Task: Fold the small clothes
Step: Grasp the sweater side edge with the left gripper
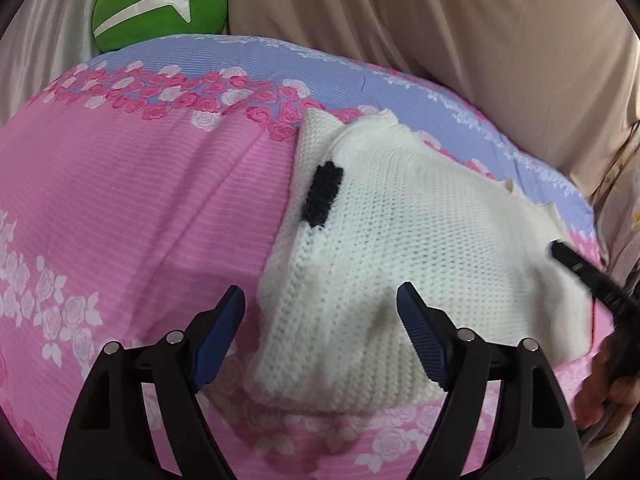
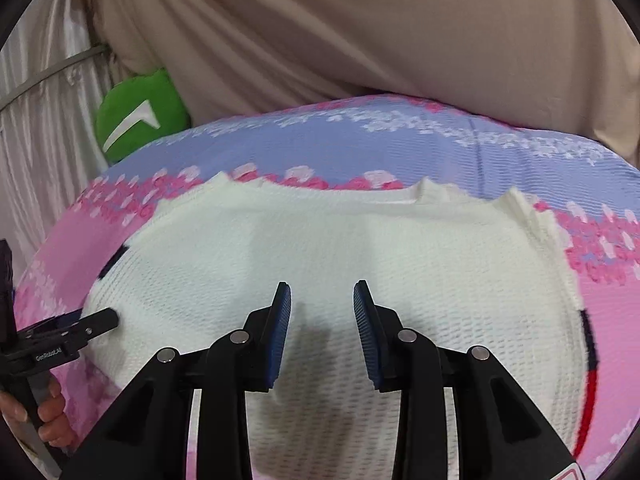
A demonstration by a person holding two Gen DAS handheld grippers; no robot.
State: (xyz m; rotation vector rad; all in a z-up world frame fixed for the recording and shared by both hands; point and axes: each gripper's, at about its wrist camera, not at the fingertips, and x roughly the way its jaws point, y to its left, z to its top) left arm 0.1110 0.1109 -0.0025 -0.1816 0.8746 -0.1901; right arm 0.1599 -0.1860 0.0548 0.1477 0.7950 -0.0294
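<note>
A small white knit sweater [image 1: 400, 232] lies flat on the bed, with a dark navy patch [image 1: 324, 194] near its left edge. My left gripper [image 1: 320, 292] is open wide over the sweater's near left corner; the knit lies between its blue pads without being pinched. In the right wrist view the sweater [image 2: 340, 240] fills the middle, and a red and navy stripe [image 2: 590, 360] runs along its right edge. My right gripper [image 2: 321, 286] hovers open just above the knit with nothing held. The left gripper's fingers [image 2: 92, 326] rest at the sweater's left edge.
The pink and blue rose-print bedspread [image 1: 120, 200] covers the bed. A green plush cushion [image 1: 160, 4] sits at the far left. Beige draped cloth [image 1: 440, 20] hangs behind the bed. A person's hand [image 2: 48, 412] holds the left gripper's handle.
</note>
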